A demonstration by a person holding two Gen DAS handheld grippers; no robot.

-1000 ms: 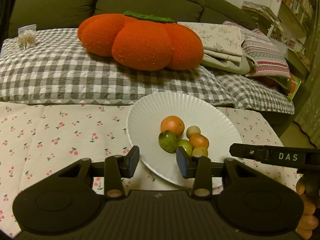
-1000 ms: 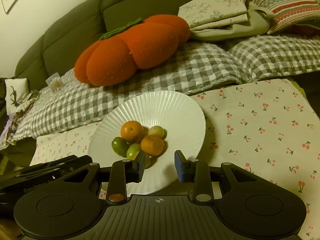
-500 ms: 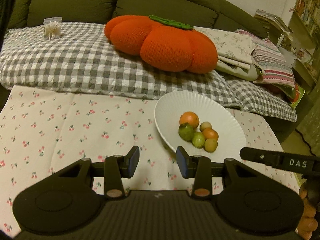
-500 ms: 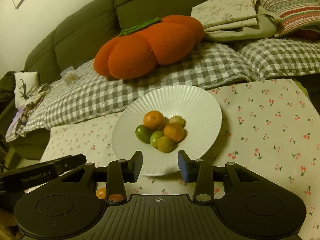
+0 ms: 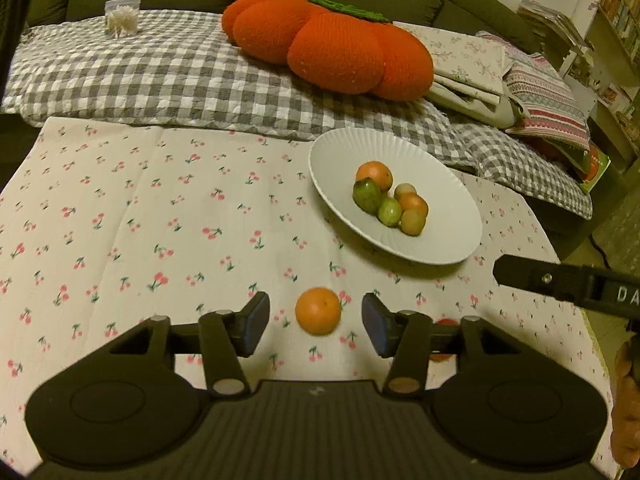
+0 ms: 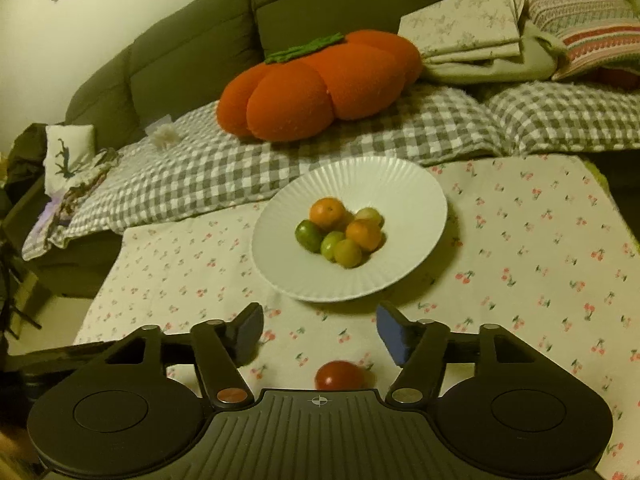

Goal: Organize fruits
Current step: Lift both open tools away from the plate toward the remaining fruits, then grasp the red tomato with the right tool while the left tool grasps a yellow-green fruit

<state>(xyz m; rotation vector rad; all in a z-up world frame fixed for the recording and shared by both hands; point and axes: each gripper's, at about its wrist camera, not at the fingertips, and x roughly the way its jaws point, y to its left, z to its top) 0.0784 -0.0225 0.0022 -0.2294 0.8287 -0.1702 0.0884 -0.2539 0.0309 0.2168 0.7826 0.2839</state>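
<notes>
**Fruit on worktop and plate: both tongs released**

Left wrist view. The left tongs are standing released, jaws wide apart and holding nothing. A loose orange is lying on the cherry-print tablecloth between the two jaws, touching neither. A red fruit is peeking out behind the right-hand jaw, mostly hidden. The white ribbed plate is sitting farther back on the worktop, carrying a cluster of six small fruits: a large orange, a dark green fruit, a light green fruit, a small orange, a yellowish fruit and a pale one. An orange pumpkin cushion is resting on a grey checked blanket behind. Part of the other black tool is reaching in from the right.

Right wrist view. The right tongs are also released, jaws spread and empty. A red tomato is lying on the tablecloth between the jaws, close to the tool body and partly hidden by it. The plate with its fruit cluster is sitting beyond, well apart from the tomato.
</notes>
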